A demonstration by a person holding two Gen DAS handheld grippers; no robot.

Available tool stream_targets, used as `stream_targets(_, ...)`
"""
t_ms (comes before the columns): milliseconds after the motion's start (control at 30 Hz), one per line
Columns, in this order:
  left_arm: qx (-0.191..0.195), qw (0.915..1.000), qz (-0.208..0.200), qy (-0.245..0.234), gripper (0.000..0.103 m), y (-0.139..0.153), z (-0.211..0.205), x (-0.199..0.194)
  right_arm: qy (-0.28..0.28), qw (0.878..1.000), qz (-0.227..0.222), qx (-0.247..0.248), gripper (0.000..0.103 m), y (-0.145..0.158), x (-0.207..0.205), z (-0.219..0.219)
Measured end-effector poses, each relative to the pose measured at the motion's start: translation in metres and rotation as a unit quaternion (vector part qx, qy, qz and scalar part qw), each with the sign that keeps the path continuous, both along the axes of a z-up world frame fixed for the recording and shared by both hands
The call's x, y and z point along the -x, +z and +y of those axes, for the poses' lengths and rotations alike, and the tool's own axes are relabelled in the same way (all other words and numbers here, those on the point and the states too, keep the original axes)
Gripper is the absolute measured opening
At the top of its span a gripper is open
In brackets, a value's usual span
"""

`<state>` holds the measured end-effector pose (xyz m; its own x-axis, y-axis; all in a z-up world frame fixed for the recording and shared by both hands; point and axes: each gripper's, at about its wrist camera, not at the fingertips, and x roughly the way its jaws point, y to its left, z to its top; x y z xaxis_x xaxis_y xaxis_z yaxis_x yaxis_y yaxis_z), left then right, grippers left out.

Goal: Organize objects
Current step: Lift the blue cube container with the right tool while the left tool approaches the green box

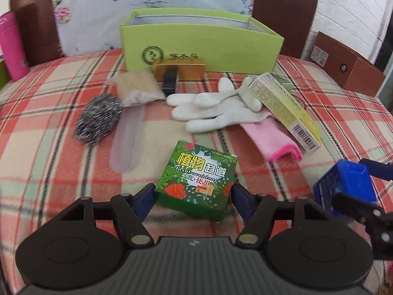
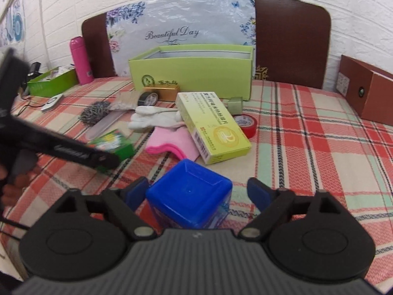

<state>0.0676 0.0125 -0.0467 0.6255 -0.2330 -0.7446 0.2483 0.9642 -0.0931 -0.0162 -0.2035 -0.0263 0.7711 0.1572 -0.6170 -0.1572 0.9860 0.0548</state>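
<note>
A small green "Plant avoidance" box (image 1: 196,182) lies on the plaid bedspread (image 1: 61,172), and my left gripper (image 1: 192,191) is shut on it, one pad against each side. In the right wrist view the same green box (image 2: 115,145) shows beyond the left gripper's dark finger (image 2: 98,157). A blue-lidded square container (image 2: 189,194) sits between the fingers of my right gripper (image 2: 198,188), which is open: the left pad is at its side, the right pad stands apart from it. From the left wrist view this blue container (image 1: 343,184) appears at the right edge.
An open lime-green box (image 2: 191,73) stands by the headboard. In front of it lie a gold box (image 1: 179,70), black tape (image 2: 147,98), a steel scourer (image 1: 98,121), white gloves (image 1: 211,108), a pink cloth (image 2: 172,140), a yellow medicine carton (image 2: 213,127) and red tape (image 2: 248,124). A brown box (image 2: 368,93) is at the right.
</note>
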Motion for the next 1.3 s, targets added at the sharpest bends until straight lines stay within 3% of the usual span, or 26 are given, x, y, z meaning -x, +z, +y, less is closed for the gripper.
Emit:
stream_targets(300, -0.002, 1.0000, 0.004, -0.007, 0.073, -0.001, -0.014, -0.009, -0.057, 0.997, 0.044, -0.019, 0.090, -0.011, 0.004, 0.006)
stream_targets(500, -0.004, 1.0000, 0.007, 0.005, 0.074, -0.002, -0.017, -0.011, -0.070, 0.997, 0.036, -0.019, 0.084, -0.009, -0.004, 0.018)
stream_targets(667, -0.018, 0.9998, 0.005, 0.003, 0.075, -0.004, -0.022, -0.012, -0.079, 0.996, 0.032, -0.011, 0.070, -0.011, -0.007, 0.019)
stream_targets(700, -0.019, 0.9998, 0.004, 0.002, 0.075, -0.004, -0.022, -0.012, -0.080, 0.996, 0.031, -0.011, 0.064, -0.012, -0.007, 0.018)
stream_targets(1067, -0.006, 1.0000, 0.003, 0.005, 0.070, 0.002, -0.017, -0.013, -0.048, 0.998, 0.029, -0.031, 0.055, -0.008, -0.009, 0.018)
stream_targets(1300, 0.009, 0.9994, -0.033, -0.006, 0.068, 0.033, -0.010, -0.012, -0.025, 0.999, -0.001, -0.048, 0.055, 0.021, -0.015, 0.015)
